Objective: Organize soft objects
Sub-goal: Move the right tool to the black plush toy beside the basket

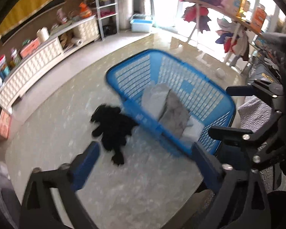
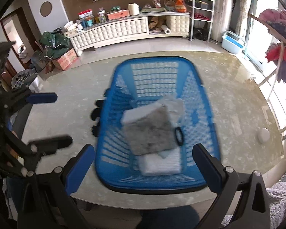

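A blue slatted basket [image 1: 173, 66] [image 2: 154, 76] stands on the pale stone table. Inside it a grey folded cloth [image 1: 173, 112] [image 2: 150, 131] lies tilted over a white folded one [image 1: 192, 129] [image 2: 162, 164], with a small black loop [image 2: 179, 133] beside them. A black fuzzy item [image 1: 112, 127] [image 2: 96, 114] lies on the table against the basket's left side. My left gripper [image 1: 145, 164] [image 2: 51, 120] hovers open near this item, with nothing between its fingers. My right gripper [image 2: 144, 167] [image 1: 232, 112] is open at the basket's near end, also with nothing between its fingers.
A small white round object [image 1: 220, 73] [image 2: 263, 135] sits on the table right of the basket. Grey quilted fabric [image 2: 280, 200] lies at the near right edge. Beyond the table are a white low cabinet [image 2: 114, 30] with clutter and a rack of hanging clothes [image 1: 198, 17].
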`<state>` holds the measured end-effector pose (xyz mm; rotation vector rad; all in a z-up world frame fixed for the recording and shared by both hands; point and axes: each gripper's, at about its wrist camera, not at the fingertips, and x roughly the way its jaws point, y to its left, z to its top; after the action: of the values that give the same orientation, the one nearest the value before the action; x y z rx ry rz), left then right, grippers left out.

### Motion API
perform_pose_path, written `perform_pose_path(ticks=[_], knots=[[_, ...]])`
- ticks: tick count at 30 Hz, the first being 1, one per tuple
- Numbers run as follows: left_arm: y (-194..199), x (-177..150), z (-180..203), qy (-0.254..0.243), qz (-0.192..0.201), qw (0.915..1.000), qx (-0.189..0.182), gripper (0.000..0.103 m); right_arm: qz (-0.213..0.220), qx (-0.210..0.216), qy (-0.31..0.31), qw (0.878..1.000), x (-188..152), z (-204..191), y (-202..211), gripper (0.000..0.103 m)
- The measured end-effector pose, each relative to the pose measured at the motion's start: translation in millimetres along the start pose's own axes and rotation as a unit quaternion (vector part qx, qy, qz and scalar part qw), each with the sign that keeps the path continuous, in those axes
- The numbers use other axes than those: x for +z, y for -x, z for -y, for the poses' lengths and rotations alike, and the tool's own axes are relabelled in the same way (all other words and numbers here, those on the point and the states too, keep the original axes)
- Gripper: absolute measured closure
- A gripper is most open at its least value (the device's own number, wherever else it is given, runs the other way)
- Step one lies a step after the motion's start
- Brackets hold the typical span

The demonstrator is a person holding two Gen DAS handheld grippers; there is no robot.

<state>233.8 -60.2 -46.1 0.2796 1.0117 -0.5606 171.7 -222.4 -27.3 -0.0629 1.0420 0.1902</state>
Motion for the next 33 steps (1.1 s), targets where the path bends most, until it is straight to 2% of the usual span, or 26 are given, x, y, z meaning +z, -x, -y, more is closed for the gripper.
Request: perform_pose_path(ticks=[6,18,28,33], knots=[[7.8,-32.1,-35.8,0.046,-0.004,0.9985,0.028,0.000,-0.011,0.001,0.017,1.000,5.0,-36.5,-14.9,0.000],[18.6,-78.9,-110.3,0.134,0.001,0.9898,0.047,0.000,-0.025,0.026,0.055,0.998,21.6,-94.5,-52.4,0.000],[-0.8,-104.7,-163.1,0.182,-0.016,0.9818,0.054,0.000,-0.061,0.047,0.059,0.995,31.5,-129.6,-100.3,0.000],[-18.1,-106.5,-184.2,0.191,-0.030,0.9792,0.061,0.000,-0.081,0.063,0.044,0.994,38.4,-138.2,-124.2,0.000]])
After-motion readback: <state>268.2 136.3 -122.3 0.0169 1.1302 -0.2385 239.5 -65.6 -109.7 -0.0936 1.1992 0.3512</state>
